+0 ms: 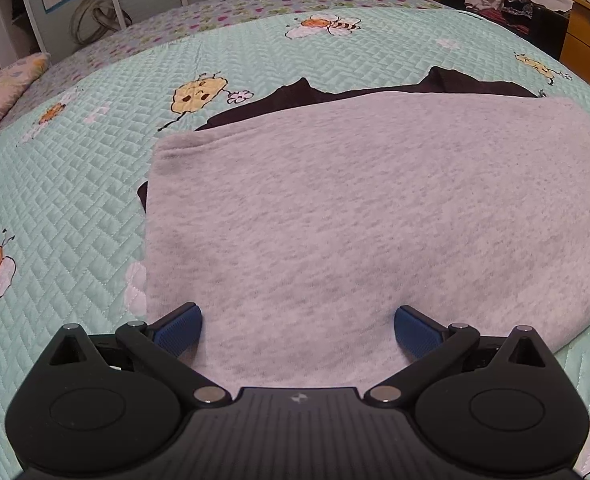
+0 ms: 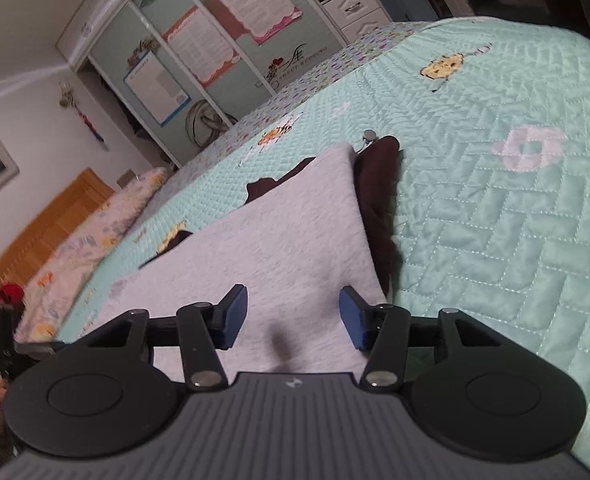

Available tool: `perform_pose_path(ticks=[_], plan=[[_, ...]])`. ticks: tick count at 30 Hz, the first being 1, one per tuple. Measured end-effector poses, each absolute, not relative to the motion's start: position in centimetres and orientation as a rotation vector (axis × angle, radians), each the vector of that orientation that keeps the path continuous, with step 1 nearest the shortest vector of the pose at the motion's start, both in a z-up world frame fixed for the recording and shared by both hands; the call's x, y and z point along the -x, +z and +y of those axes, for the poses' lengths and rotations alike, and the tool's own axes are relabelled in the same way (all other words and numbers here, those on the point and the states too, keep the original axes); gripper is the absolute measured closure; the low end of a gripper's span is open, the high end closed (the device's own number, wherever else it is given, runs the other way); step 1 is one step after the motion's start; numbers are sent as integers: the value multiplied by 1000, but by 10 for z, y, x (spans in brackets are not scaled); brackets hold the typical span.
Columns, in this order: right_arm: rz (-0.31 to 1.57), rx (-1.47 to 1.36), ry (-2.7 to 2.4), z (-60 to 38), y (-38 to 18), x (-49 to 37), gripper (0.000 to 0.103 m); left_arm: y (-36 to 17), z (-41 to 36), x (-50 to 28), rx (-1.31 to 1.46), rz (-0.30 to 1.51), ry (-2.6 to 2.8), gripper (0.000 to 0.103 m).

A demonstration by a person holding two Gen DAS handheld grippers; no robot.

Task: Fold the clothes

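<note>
**Both tools released over folded grey top — slip and misalignment risks**

Grey top (image 1: 355, 216) lies flat on the bed (image 1: 75, 200), folded to a rough rectangle. A dark garment (image 1: 295, 94) sits under it, sticking out along the far edge and at the left side; in the right wrist view it also shows along the right edge (image 2: 379, 208).

Left tool (image 1: 298, 330): jaws spread wide, nothing between them, hovering over the near edge of the grey top. Right tool (image 2: 293, 316): also spread, holding nothing, over the near right part of the same top.

I can't tell if this is mid-fold or a finished stack: the scene fits either one more fold to come or a done pile.

Risks I see:
- Two layers. A pinch at an edge could take the dark garment along with the grey one, or only one of them, and drag the stack askew.
- Quilted bed cover looks slick; the stack may slide rather than fold.
- Soft bed gives way: pressing down could bunch the cloth.
- Small metal bit (image 2: 370, 135) at the far corner, maybe a zip pull; it could snag.
</note>
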State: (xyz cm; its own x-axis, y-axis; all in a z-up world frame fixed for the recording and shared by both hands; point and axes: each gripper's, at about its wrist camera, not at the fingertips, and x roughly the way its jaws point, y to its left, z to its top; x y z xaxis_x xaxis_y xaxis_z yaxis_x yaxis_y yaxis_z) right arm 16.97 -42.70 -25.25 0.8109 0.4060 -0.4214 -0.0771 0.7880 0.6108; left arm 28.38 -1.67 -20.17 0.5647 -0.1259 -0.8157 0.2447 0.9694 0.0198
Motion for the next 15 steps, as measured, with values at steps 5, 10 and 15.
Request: perform_pose_path(ticks=[5, 10, 15], plan=[[536, -709, 216, -426, -239, -161, 39, -190, -6, -292, -33, 965, -210, 15], [476, -485, 315, -379, -196, -146, 9, -155, 3, -270, 84, 880, -269, 14], [596, -301, 382, -343, -209, -155, 9, -190, -51, -258, -193, 980, -266, 12]])
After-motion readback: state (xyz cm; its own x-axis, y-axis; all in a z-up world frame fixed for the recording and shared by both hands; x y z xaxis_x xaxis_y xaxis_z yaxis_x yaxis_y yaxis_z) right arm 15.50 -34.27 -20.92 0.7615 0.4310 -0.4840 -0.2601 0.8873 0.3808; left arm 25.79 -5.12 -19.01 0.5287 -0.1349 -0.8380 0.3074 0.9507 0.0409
